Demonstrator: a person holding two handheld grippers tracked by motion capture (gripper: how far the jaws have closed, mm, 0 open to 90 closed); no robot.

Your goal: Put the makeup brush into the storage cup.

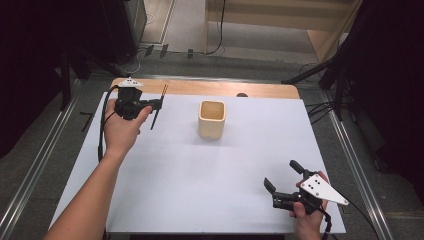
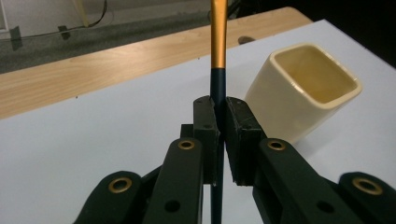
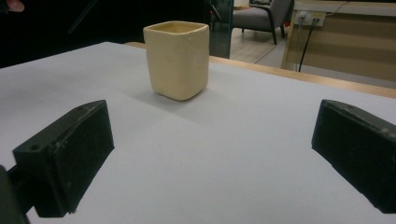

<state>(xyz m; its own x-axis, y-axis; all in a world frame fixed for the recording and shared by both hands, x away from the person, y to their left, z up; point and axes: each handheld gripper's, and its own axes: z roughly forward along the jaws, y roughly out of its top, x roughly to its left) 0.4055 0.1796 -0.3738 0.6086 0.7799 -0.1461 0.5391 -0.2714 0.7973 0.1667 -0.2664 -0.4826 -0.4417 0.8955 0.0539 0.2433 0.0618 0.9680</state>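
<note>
White table [image 1: 200, 175]: pen [image 1: 155, 118] upright, orange end up

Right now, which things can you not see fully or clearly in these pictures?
- Stick, left gripper view: top cut by the upper edge, lower part hidden between the left hand-held gripper pads.
- Cup, right gripper view: inside hidden by its own wall.
- Stick, high view: too small for detail.

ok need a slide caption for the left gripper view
Left hand-held gripper clamps a dark-and-orange stick beside the cream square cup.
</note>
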